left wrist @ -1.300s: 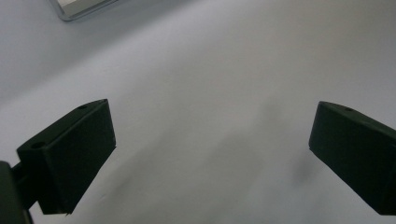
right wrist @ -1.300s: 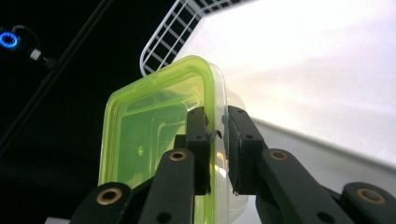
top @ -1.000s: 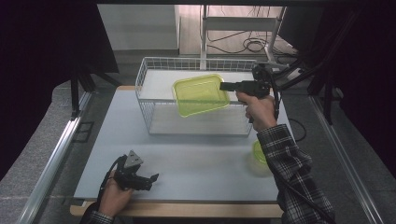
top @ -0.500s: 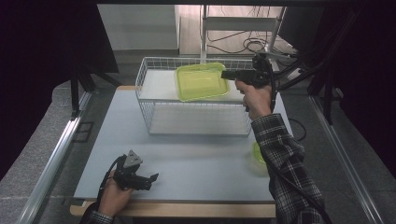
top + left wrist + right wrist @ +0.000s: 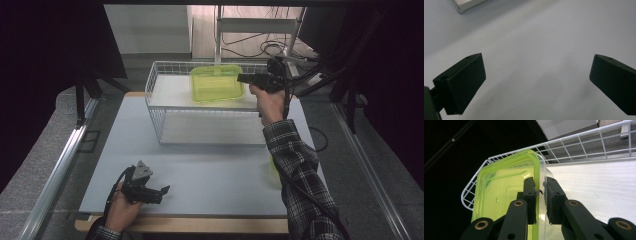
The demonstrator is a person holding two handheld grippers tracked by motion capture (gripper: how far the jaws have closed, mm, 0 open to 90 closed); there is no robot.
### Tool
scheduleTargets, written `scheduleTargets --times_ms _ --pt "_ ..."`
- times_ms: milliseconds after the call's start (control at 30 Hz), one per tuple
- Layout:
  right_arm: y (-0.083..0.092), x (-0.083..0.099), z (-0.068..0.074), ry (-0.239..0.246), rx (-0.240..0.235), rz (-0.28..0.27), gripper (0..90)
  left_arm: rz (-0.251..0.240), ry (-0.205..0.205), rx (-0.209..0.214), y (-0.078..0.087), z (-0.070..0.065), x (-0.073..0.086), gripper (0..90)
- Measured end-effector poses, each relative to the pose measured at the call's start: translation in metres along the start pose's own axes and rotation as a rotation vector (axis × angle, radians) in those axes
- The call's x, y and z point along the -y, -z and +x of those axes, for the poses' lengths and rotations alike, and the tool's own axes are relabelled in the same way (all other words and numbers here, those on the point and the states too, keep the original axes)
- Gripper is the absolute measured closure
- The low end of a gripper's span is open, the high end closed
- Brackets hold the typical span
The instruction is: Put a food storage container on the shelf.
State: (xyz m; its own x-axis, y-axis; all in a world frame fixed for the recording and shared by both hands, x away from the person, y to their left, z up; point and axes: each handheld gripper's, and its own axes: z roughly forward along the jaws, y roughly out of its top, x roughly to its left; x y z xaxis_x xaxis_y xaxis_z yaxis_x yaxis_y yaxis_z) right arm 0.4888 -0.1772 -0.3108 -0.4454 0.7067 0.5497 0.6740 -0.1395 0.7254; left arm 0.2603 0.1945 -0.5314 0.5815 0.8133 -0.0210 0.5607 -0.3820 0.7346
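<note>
One yellow-green plastic container point(image 5: 216, 83) sits between the jaws of the right gripper point(image 5: 248, 78), over one white wire basket point(image 5: 159, 117). A second yellow-green item point(image 5: 273, 170) lies below that gripper's forearm. Two grippers count in all, the left gripper point(image 5: 162, 190) over one table point(image 5: 210, 170).

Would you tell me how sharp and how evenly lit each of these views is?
High view: table evenly lit, surroundings nearly black, wire basket and green container fairly sharp. Left gripper view: soft, with faint shadows on the tabletop between the left gripper fingers. Right gripper view: container and right gripper crisp, left background black.
</note>
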Motion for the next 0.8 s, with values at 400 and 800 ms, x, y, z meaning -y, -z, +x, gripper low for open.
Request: scheduleTargets --times_ms 400,800 --pt "-0.006 0.002 0.002 0.080 0.091 0.032 72.3 0.011 -0.012 -0.001 -0.001 -0.001 0.000 0.2" --pt "-0.014 0.001 0.002 0.152 0.174 0.050 55.5 0.021 -0.021 0.003 -0.003 -0.002 0.000 0.2"
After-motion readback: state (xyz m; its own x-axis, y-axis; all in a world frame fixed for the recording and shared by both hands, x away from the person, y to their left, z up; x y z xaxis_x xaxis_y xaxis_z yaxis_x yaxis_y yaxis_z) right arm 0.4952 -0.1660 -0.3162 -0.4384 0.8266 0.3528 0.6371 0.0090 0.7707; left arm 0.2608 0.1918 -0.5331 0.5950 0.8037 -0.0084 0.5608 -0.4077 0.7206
